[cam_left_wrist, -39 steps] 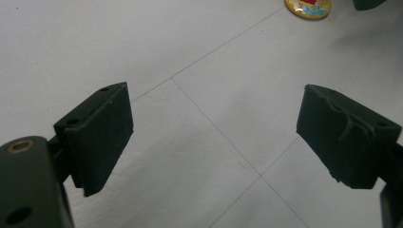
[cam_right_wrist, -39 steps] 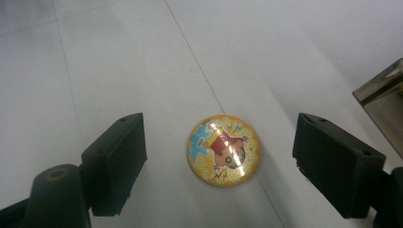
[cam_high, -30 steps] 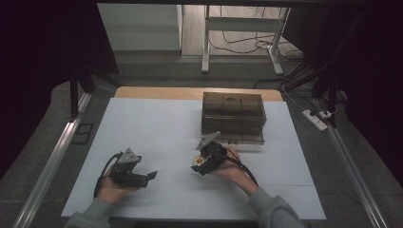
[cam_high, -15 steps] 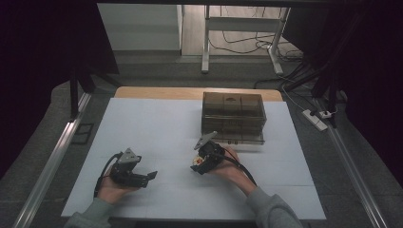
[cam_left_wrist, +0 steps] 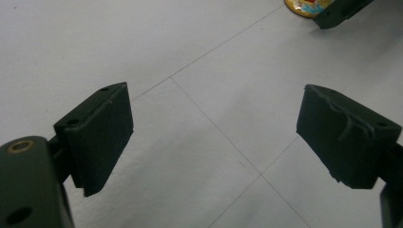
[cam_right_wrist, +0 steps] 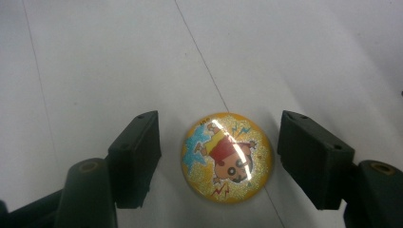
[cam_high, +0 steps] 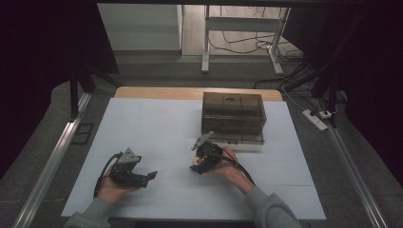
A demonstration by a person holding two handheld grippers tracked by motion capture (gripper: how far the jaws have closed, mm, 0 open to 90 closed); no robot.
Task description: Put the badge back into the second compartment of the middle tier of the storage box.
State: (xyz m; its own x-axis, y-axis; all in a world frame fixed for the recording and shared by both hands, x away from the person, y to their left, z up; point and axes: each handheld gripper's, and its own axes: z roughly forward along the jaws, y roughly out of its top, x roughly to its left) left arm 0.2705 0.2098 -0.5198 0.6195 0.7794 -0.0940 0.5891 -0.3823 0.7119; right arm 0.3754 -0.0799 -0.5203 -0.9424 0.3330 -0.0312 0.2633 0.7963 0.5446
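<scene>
A round yellow glitter badge point(cam_right_wrist: 227, 157) with a cartoon figure lies flat on the white table point(cam_high: 157, 123). My right gripper point(cam_right_wrist: 219, 142) points down over it, one jaw on each side. Its jaws have just been closing and a small gap shows at both pads, so it is open. In the high view the right gripper point(cam_high: 196, 166) is at front centre with the badge point(cam_high: 194, 163) under it. My left gripper point(cam_high: 149, 176) rests at front left, level and open, with only bare table between its jaws point(cam_left_wrist: 214, 123). The badge point(cam_left_wrist: 304, 5) lies far ahead of them.
A brownish see-through box point(cam_high: 233, 116) with several compartments stands just behind the right hand, at the back right of the table. Beyond the table's far edge are floor, desk legs and cables. A power strip point(cam_high: 316, 118) lies on the floor to the right.
The right hand has edged slightly to the left over the badge. The left hand has kept still.
</scene>
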